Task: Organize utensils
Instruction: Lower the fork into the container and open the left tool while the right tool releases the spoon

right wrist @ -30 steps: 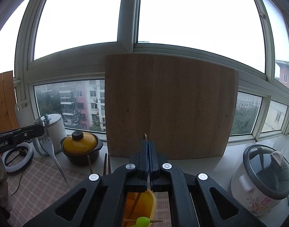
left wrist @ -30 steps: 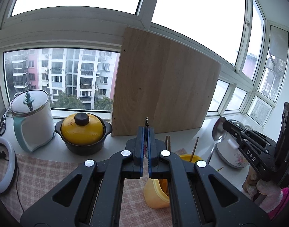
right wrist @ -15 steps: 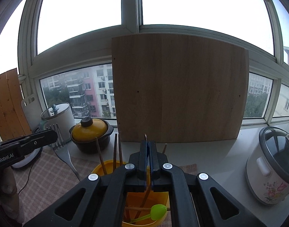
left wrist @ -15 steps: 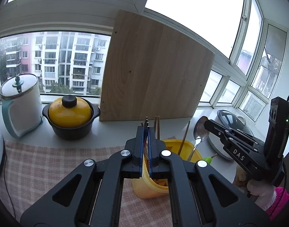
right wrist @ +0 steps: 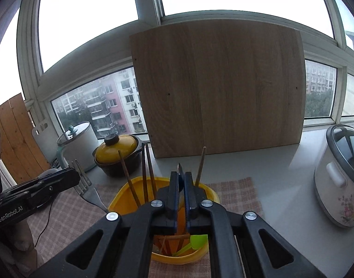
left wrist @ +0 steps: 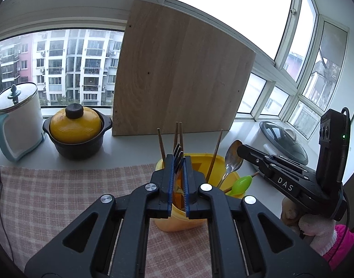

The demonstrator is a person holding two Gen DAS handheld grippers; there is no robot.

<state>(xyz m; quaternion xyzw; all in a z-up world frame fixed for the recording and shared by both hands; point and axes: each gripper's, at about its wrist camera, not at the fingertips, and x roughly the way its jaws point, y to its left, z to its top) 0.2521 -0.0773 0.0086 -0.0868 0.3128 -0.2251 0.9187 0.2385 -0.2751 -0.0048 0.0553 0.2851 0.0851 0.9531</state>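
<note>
Left wrist view: yellow holder (left wrist: 191, 217) sits low centre on the checked cloth (left wrist: 61, 197), just behind the tongs.
Holder contents: wooden chopsticks (left wrist: 178, 136) standing upright, and a green spoon (left wrist: 243, 181) leaning at its right rim.
Left gripper (left wrist: 178, 162): jaws have just eased apart, now narrow, with the fork (left wrist: 178, 153) between the blue pads, tines up, right over the holder's mouth.
Right gripper (left wrist: 240, 149): comes in from the right of the frame, clamped on a metal spoon (left wrist: 233, 159) whose handle dips into the holder.
Right wrist view: spoon edge-on between near-closed jaws, above the holder at lower centre.
Other containers: lidded yellow pot (left wrist: 76, 127) and white canister (left wrist: 17, 118) at left, rice cooker (right wrist: 339, 178) at right, all closed.
</note>
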